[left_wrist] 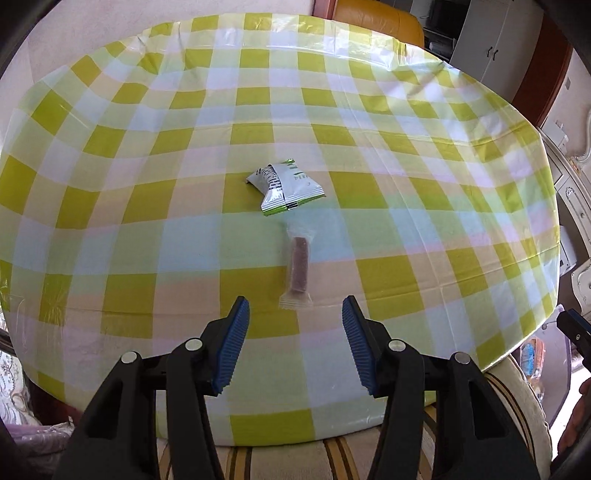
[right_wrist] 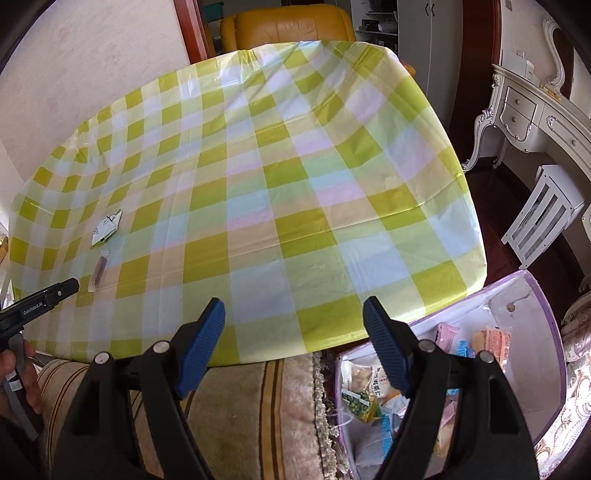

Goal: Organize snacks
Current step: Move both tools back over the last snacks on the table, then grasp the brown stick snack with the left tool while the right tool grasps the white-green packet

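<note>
Two snacks lie on the green-and-white checked tablecloth [left_wrist: 147, 206]. One is a brown bar in a clear wrapper [left_wrist: 297, 271], the other a white-and-green packet [left_wrist: 286, 184] just beyond it. My left gripper [left_wrist: 295, 310] hovers just short of the bar's near end, open, with nothing between its blue pads. In the right wrist view the same bar [right_wrist: 100, 267] and packet [right_wrist: 107, 227] sit far left, with the left gripper's black body [right_wrist: 40, 299] close by. My right gripper [right_wrist: 293, 314] stands open and empty over the table's near edge.
A purple-rimmed storage box [right_wrist: 535, 295] holding several snack packets sits low beside the table's right side. A striped cushion [right_wrist: 266, 406] lies below the near edge. A yellow leather chair [right_wrist: 291, 26] stands behind the table, with white furniture [right_wrist: 535, 114] at right.
</note>
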A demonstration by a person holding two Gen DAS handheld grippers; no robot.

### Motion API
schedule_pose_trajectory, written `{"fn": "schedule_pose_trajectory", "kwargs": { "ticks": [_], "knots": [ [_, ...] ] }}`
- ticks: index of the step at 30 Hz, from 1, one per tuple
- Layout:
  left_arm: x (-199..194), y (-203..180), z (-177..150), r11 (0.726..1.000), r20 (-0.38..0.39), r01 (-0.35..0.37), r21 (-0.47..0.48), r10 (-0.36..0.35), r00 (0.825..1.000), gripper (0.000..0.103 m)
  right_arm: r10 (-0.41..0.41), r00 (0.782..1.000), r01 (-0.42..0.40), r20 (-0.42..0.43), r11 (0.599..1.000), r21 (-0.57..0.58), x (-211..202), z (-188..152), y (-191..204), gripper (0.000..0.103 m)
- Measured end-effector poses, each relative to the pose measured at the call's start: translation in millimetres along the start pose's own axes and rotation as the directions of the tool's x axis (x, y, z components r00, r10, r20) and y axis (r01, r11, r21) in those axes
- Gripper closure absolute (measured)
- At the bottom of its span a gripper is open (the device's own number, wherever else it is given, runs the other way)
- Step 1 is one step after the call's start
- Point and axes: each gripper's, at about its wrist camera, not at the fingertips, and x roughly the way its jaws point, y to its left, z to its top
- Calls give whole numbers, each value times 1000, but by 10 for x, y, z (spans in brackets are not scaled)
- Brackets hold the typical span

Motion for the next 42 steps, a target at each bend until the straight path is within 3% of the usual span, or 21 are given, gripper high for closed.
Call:
{"fn": "schedule_pose_trajectory", "kwargs": {
  "ticks": [8, 19, 29, 42],
  "knots": [
    [365, -7, 162, 999, -51, 16, 38, -14, 999, 67, 29, 999, -30, -16, 998, -51, 261, 199, 363, 26],
    [519, -71, 223, 993, -32, -33, 117, 37, 999, 87, 75, 997, -79, -33, 988, -133, 639, 424, 921, 26],
    [439, 311, 241, 998, 9, -42, -45, 42, 999, 89, 118, 993, -118, -14, 963, -243, 916, 637, 1618, 26],
    [296, 815, 231, 971, 76, -69, -227, 88, 993, 89, 207, 977, -213, -51, 922, -325, 1298, 796, 2513, 26]
  ]
}}
